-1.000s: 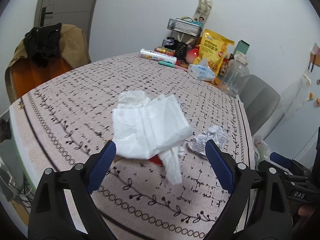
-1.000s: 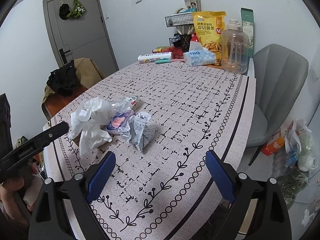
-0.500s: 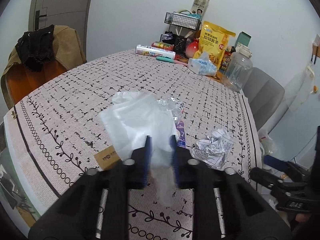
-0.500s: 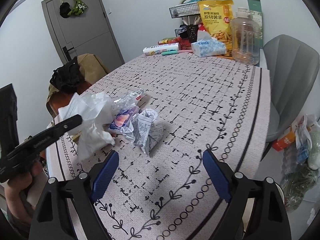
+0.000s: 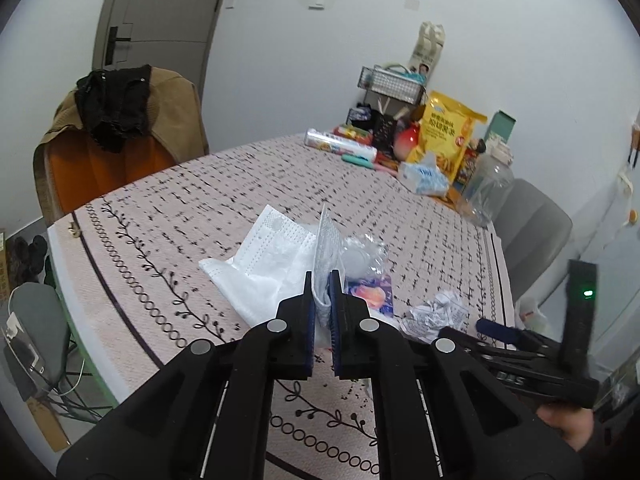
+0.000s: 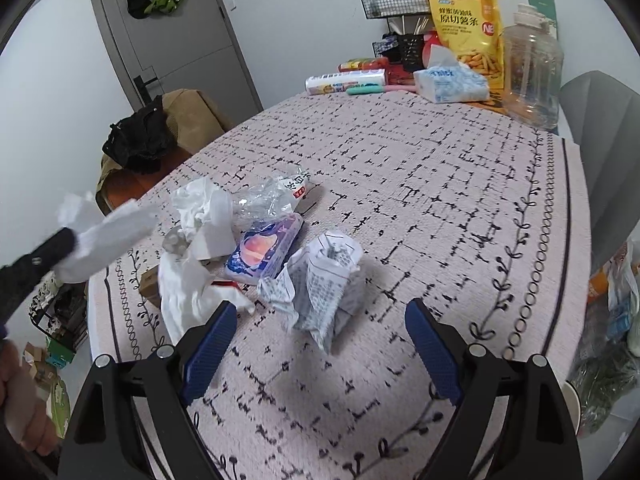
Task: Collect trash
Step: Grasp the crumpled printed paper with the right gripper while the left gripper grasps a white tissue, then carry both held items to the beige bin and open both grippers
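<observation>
My left gripper [image 5: 322, 312] is shut on a white tissue [image 5: 268, 264] and holds it lifted above the table; it also shows at the left of the right wrist view [image 6: 104, 240]. Trash lies in a pile on the tablecloth: a crumpled printed paper [image 6: 324, 284], a purple snack wrapper [image 6: 264, 252], clear plastic wrap [image 6: 272, 196], more white tissue [image 6: 188, 292] and a small cardboard box [image 6: 150, 284]. My right gripper [image 6: 320, 344] is open and empty, just in front of the crumpled paper.
The table [image 6: 460, 200] has a patterned cloth. At its far end stand a tissue pack [image 6: 452, 80], a yellow snack bag [image 6: 468, 28], a clear jug [image 6: 532, 68] and a wire rack [image 6: 392, 0]. A grey chair [image 6: 604, 152] is right, an orange chair with clothes [image 5: 112, 136] left.
My left gripper closed on the white tissue and lifted it off the pile to the left. My right gripper moved closer to the crumpled paper and stayed open.
</observation>
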Motion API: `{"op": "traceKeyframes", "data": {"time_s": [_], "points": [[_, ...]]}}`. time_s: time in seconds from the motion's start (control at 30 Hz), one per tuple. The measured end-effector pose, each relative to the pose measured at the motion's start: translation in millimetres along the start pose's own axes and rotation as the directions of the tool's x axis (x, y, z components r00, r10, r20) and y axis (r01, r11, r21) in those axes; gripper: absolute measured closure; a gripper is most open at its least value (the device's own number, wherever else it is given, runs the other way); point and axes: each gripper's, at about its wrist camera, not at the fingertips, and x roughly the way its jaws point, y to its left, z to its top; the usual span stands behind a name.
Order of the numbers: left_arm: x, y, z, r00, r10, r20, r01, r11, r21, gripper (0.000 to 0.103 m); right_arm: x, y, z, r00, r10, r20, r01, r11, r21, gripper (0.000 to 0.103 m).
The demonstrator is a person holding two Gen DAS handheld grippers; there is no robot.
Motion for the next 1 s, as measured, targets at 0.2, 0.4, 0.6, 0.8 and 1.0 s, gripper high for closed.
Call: {"op": "traceKeyframes", "data": {"time_s": [0.2, 0.4, 0.6, 0.8, 1.0], "points": [[-8.5, 15.4, -0.9, 1.000, 0.008, 0.016, -0.007, 0.999, -0.039, 0.096, 15.3, 1.1, 5.7, 0.999, 0.023, -0.045, -0.023, 1.000, -0.002, 0.070], [-16.3, 17.0, -2.0, 1.000, -0.005, 0.026, 0.006, 0.999, -0.043, 0.096, -7.4, 3.2, 3.4, 0.998, 0.055, 0.018, -0.055, 0.999, 0.000, 0.076], [-25.2, 6.8, 1.6, 0.998, -0.029, 0.050, 0.031, 0.999, -0.030, 0.096, -40.4, 8.7, -0.6, 0.996, 0.060, 0.061, -0.059, 0.998, -0.026, 0.077], [-32.6, -13.3, 5.3, 0.996, -0.064, 0.067, 0.064, 0.998, -0.001, 0.096, -79.6, 4.3, -2.7, 0.991, 0.065, 0.116, -0.062, 0.998, -0.027, 0.077], [-30.1, -43.9, 9.5, 0.991, -0.113, 0.067, 0.110, 0.993, 0.048, 0.096, -111.8, -11.5, -10.0, 0.988, 0.034, 0.154, -0.033, 0.999, -0.012, 0.077]]}}
